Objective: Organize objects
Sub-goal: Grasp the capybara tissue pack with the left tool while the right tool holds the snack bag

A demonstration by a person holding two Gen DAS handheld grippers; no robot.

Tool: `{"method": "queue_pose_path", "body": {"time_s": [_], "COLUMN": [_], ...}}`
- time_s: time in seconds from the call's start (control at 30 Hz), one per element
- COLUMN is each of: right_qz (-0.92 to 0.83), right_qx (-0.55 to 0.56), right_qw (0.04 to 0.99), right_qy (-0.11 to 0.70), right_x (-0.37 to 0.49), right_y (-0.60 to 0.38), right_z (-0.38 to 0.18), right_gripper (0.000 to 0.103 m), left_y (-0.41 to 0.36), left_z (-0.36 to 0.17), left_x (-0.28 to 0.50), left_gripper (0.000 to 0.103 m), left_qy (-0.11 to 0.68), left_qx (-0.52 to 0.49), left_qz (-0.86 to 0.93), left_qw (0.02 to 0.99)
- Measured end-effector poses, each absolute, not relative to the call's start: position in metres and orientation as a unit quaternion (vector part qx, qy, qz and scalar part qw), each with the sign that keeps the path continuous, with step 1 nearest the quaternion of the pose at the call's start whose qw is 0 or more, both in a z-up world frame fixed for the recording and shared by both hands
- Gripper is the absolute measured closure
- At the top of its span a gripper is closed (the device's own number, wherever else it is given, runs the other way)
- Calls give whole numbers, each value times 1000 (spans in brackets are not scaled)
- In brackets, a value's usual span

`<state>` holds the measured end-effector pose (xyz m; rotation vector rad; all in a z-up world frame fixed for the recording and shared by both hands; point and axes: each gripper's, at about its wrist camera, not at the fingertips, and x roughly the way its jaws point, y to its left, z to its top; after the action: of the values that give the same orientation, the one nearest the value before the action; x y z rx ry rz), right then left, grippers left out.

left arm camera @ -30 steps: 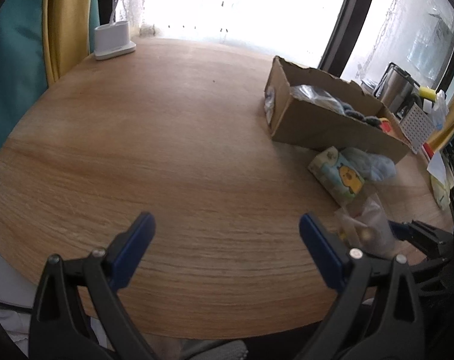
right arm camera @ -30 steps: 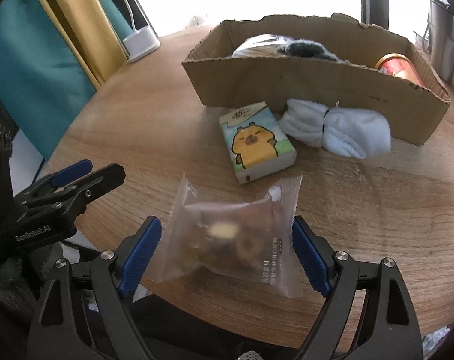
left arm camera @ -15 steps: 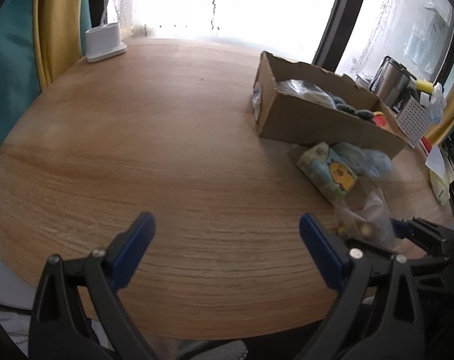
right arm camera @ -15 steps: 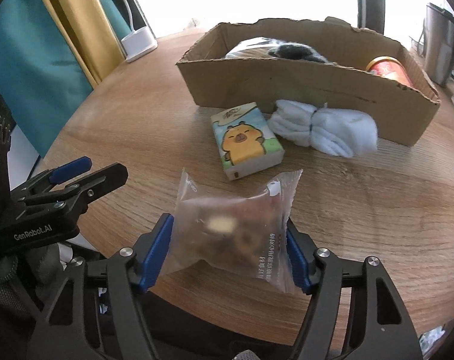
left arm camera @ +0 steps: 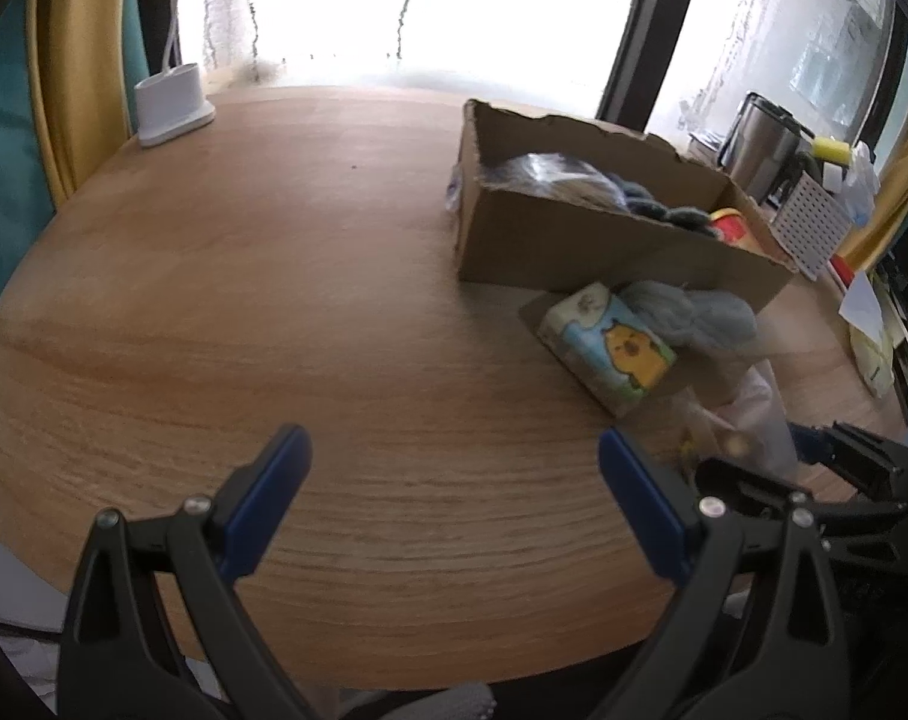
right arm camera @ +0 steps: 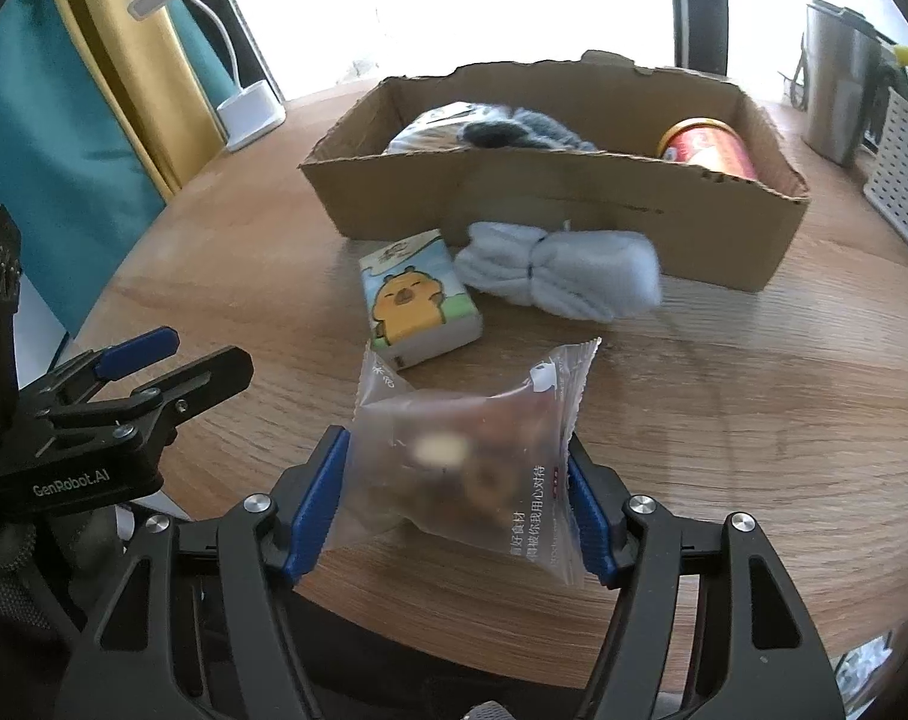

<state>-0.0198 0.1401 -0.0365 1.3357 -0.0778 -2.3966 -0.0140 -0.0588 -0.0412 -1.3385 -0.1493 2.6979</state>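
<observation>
My right gripper (right arm camera: 457, 504) is shut on a clear snack bag (right arm camera: 466, 468) and holds it just above the round wooden table (right arm camera: 724, 396). The bag also shows in the left wrist view (left arm camera: 742, 426). A tissue pack with a cartoon animal (right arm camera: 418, 300) and a rolled pair of pale blue socks (right arm camera: 562, 273) lie in front of a cardboard box (right arm camera: 550, 210) that holds a bag, dark socks and a red can (right arm camera: 709, 150). My left gripper (left arm camera: 454, 498) is open and empty over the table's near edge, left of the right gripper.
A white lamp base (left arm camera: 172, 105) stands at the table's far left by the yellow and teal curtains. A steel kettle (right arm camera: 838, 96) and a white perforated rack (right arm camera: 904, 174) stand to the right of the box. Papers (left arm camera: 868, 324) lie at the far right.
My right gripper closed its fingers onto the snack bag and lifted it slightly. The left gripper stayed open and its view shifted a little toward the box.
</observation>
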Motion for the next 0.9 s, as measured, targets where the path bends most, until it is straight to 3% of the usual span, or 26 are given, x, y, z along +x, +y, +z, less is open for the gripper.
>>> {"method": "queue_pose_path", "body": {"time_s": [0.9], "right_qz": [-869], "right_qx": [465], "right_qw": [161], "right_qy": [-53], "right_x": [-30], "right_y": [192], "right_z": [-31], "right_gripper": [33], "left_y": [-14], "left_z": [-37], "left_x": [-39], "left_gripper": [5], "left_qy": [-12], "left_qx": [-442], "left_qz": [892], "left_qw": [89]}}
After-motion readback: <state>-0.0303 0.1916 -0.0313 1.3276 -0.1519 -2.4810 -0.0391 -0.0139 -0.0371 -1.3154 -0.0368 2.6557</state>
